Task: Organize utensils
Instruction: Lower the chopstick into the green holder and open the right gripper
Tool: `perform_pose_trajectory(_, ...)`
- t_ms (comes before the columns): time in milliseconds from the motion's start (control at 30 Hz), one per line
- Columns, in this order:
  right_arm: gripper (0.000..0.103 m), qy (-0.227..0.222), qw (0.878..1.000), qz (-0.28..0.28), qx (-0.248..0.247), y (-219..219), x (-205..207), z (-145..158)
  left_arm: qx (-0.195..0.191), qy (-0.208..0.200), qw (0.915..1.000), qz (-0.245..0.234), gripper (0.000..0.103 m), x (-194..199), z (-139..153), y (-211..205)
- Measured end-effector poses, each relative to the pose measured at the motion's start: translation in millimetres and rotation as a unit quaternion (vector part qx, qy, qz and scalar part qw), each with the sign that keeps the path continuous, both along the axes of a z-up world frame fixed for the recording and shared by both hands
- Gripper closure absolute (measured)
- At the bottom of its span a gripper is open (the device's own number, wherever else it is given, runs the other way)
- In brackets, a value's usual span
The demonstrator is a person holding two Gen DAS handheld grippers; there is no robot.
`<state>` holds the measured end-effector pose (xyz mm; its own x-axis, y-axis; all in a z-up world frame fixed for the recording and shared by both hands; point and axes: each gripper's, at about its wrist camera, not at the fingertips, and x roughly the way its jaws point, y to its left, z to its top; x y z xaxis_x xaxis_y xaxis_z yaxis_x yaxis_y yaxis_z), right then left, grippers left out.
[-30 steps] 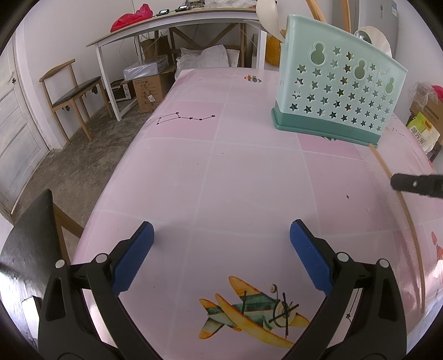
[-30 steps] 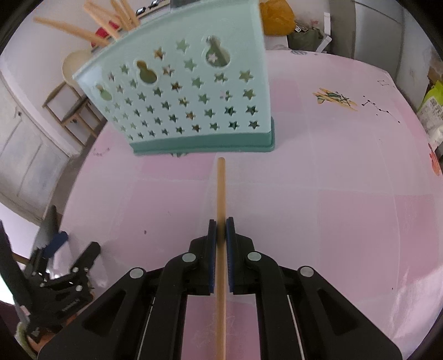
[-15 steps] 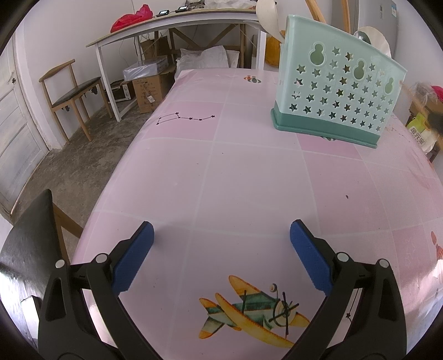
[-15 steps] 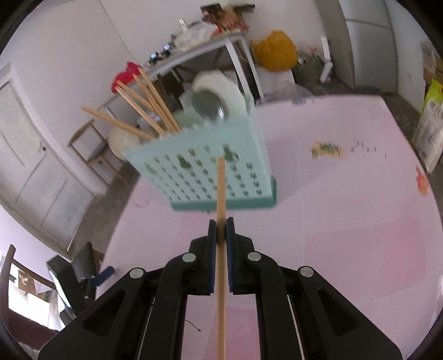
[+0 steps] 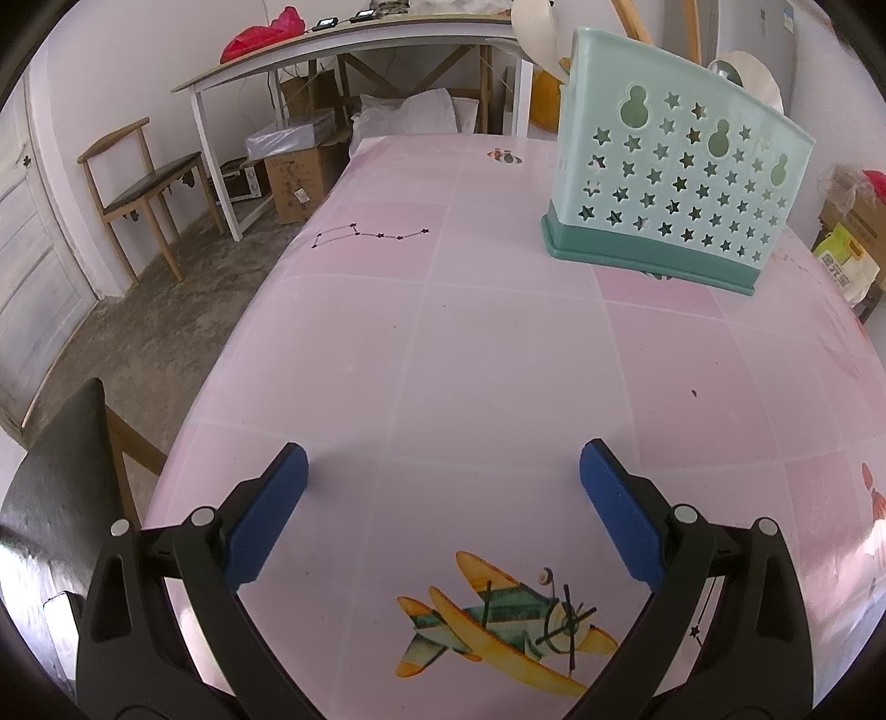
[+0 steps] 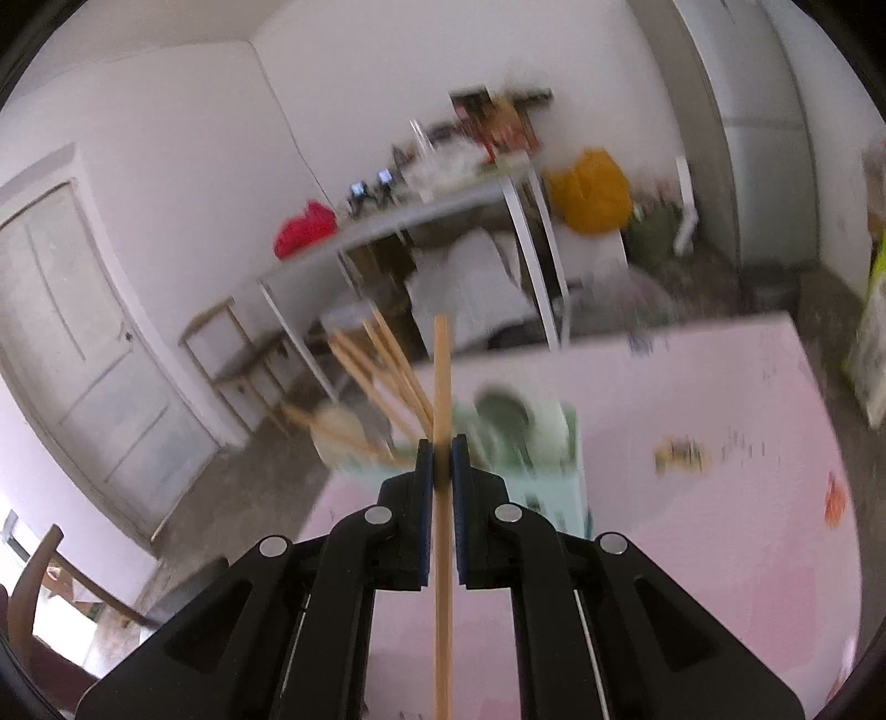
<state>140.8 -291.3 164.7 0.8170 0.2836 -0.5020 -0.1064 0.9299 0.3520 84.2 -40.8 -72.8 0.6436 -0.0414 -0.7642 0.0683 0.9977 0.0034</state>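
Note:
A mint-green utensil basket [image 5: 670, 183] with star holes stands on the pink table [image 5: 498, 360] at the far right. In the blurred right wrist view the basket [image 6: 531, 443] sits below and ahead, with several wooden chopsticks [image 6: 382, 382] and spoons in it. My right gripper [image 6: 442, 459] is shut on a single wooden chopstick [image 6: 442, 376], held high above the table, its tip pointing over the basket. My left gripper [image 5: 443, 482] is open and empty, low over the near table above an airplane print.
A white side table [image 5: 354, 33] with a red bag stands behind. A wooden chair [image 5: 144, 177] and cardboard boxes [image 5: 299, 177] are on the floor at left. A dark chair [image 5: 61, 487] is by the table's near left edge.
My right gripper has lifted the chopstick off the table and risen well above the basket, tilting upward. The chopstick and right gripper have left the left wrist view. The left gripper has not moved.

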Motion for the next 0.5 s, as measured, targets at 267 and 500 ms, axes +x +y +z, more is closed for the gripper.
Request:
perform_pose_trajectory(267,0.096,-0.109,0.994,-0.025,0.014,5.2,39.9,42.5,0.000,-0.001,1.0000,0.000,0.008,0.0,0.0,-0.7)
perform_pose_trajectory(500,0.096,-0.177,0.983,-0.054,0.004,19.8,87.8,48.2,0.000,-0.004,1.0000,-0.001,0.008,-0.4,0.4,0.0)
